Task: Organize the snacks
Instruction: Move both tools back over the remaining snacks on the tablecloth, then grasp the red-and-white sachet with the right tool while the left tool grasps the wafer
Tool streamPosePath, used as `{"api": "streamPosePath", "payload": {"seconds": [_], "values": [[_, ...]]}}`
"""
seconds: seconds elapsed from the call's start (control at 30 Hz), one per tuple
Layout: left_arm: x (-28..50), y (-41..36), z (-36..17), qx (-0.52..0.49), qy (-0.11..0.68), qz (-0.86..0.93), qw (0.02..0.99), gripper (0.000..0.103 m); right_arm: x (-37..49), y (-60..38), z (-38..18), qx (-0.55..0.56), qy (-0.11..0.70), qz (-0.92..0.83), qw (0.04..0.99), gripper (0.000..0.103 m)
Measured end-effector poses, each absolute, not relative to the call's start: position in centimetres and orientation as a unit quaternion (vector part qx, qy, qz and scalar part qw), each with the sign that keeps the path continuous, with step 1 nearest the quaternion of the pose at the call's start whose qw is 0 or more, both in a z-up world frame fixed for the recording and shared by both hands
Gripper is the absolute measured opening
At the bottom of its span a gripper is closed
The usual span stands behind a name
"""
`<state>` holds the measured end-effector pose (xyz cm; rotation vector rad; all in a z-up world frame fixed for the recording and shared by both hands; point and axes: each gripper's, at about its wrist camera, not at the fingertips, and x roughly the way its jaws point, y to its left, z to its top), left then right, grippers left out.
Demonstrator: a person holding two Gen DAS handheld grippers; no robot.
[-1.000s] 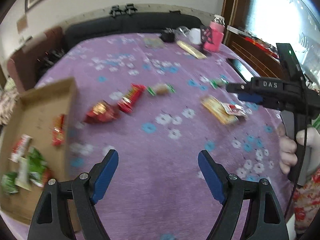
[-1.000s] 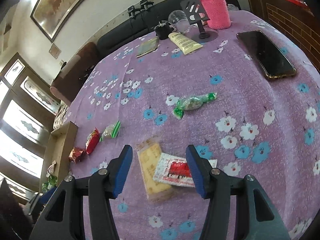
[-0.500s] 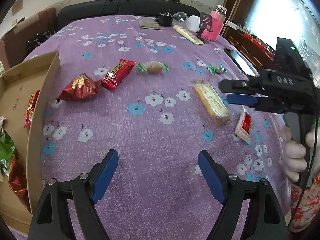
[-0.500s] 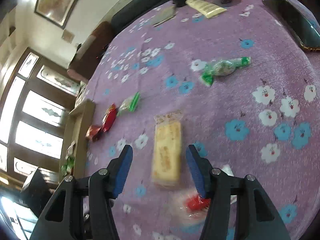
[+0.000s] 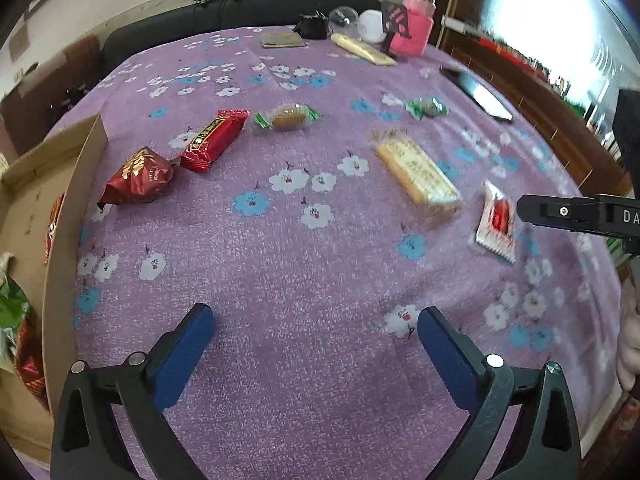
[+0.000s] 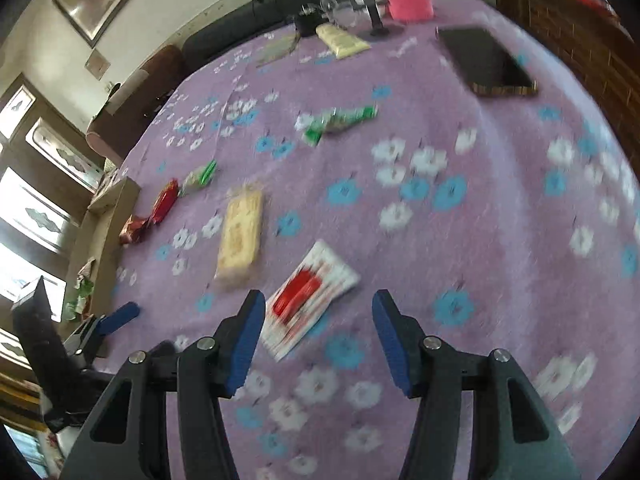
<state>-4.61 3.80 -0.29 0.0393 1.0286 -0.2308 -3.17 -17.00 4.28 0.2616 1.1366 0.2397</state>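
- Here, in the left wrist view, the left gripper [image 5: 314, 340] sits at the bottom of the frame with its blue fingers [image 5: 182, 350] opening wide over bare purple flowered cloth — nothing lies between them.
- On the surface [image 5: 280, 280], mid-frame: a crumpled red packet [image 5: 138, 178], a red bar [image 5: 214, 140], a green-ended candy [image 5: 286, 117], a yellow wafer pack [image 5: 418, 176] and a white-and-red sachet [image 5: 496, 222] at right.
- A cardboard box [image 5: 60, 240] at the left edge holds more wrappers.
- In the right wrist view, the right gripper [image 6: 318, 334] stands low in the frame, fingers [image 6: 248, 340] parted and holding nothing; the sachet [image 6: 308, 294] lies just above the gap, near the left finger.
- A dark phone [image 6: 486, 60] rests upper right.
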Motion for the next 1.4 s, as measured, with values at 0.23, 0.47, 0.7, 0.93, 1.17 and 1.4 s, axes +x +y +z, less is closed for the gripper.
{"api": "streamPosePath", "payload": {"seconds": [0.23, 0.47, 0.7, 0.93, 1.17, 1.4], "values": [[-5.3, 3.9, -0.2, 0.016, 0.497, -0.113, 0.86, 0.102, -1.4, -13.3, 3.8, 0.059, 0.514, 0.063, 0.854, 0.052], [-3.2, 4.4, 1.9, -0.059, 0.487, -0.144, 0.859, 0.071, -2.2, -13.0, 3.6, 0.001, 0.487, 0.041, 0.873, 0.028], [1.1, -0.1, 2.0, -0.06, 0.49, -0.175, 0.852, 0.07, -2.8, -16.1, 3.9, 0.034, 0.479, 0.035, 0.876, 0.028], [4.2, -4.0, 0.3, 0.005, 0.489, -0.147, 0.86, 0.072, -3.3, -17.0, 4.3, 0.035, 0.47, 0.028, 0.881, 0.028], [3.6, -5.9, 0.2, 0.074, 0.474, -0.175, 0.86, 0.035, -3.5, -16.4, 5.1, 0.025, 0.455, 0.027, 0.89, 0.028], [3.1, -3.4, 1.0, 0.016, 0.467, -0.178, 0.866, 0.035, -3.8, -15.6, 5.8, 0.001, 0.442, 0.017, 0.897, 0.028]]}}
